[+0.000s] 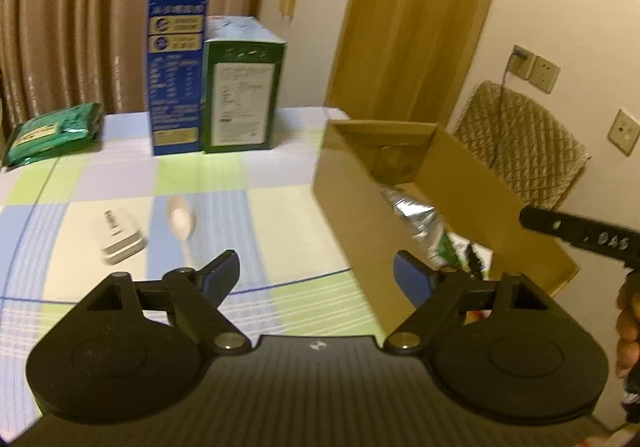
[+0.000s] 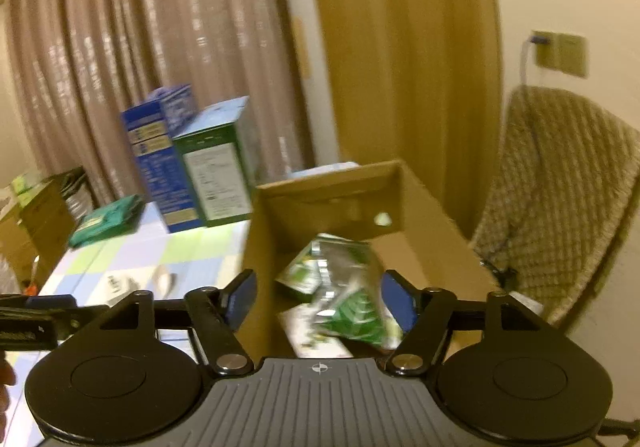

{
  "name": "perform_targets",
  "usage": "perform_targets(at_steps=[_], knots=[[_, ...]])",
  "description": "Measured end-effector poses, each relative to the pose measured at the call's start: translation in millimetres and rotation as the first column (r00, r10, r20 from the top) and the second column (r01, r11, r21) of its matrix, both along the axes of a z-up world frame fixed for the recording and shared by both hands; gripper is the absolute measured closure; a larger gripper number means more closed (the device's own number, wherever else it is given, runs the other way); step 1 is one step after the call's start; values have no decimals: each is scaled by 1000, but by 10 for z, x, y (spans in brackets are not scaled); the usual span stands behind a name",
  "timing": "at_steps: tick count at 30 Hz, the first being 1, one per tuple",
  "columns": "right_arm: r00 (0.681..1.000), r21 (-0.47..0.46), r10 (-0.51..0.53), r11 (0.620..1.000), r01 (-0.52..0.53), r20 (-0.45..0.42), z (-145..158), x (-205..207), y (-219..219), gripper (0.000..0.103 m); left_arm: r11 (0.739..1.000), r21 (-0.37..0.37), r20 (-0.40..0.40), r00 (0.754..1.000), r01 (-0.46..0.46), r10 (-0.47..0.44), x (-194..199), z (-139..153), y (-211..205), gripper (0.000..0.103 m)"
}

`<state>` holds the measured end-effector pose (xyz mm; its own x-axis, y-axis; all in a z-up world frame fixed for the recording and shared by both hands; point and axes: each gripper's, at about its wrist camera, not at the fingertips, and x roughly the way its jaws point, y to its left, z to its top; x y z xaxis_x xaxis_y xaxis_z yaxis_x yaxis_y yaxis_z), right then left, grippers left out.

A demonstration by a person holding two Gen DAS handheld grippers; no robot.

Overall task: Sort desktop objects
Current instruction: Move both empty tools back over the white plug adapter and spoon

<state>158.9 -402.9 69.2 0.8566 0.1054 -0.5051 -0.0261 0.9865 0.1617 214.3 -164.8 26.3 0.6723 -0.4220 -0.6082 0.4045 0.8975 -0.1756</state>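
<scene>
Altogether two tall cartons [image 1: 178,71] stood at 11 o'clock, one spoon [image 1: 182,221] and one white charger [image 1: 120,241] at 10, several packets [image 2: 344,299] dropped inside one cardboard box [image 1: 360,231], left gripper [image 1: 316,275] and right gripper [image 2: 318,299] both spread apart, nothing clamped.

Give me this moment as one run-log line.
left hand-held gripper: open, empty | right hand-held gripper: open, above cardboard box | box holds green packets | spoon, white device on table

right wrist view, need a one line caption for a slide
Open right tongs above a cardboard box holding green snack packets, checked tablecloth to the left.
</scene>
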Motion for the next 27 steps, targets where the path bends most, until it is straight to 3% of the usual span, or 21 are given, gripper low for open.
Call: perform_targets(at_steps=[5,8,16,22,27], knots=[[997,-26,79,997,-79,6,50,20,399,25,998,51,33,999,-33,31,-38,-11,357,8],[992,-42,125,991,-124,13,51,29,635,21,990,93,66,993,-107,101,-47,-24,740,3],[978,-38,207,978,-207,16,-79,162,1206,3,949,168,69,963,-267,259,-39,-194,1542,2],[966,-53,258,965,-257,2,-280,356,1606,2,936,211,71,959,-283,274,-15,-367,1779,1],[964,-77,267,961,-266,7,-495,594,1861,2,940,178,84,956,-291,280,115,-441,1841,1]])
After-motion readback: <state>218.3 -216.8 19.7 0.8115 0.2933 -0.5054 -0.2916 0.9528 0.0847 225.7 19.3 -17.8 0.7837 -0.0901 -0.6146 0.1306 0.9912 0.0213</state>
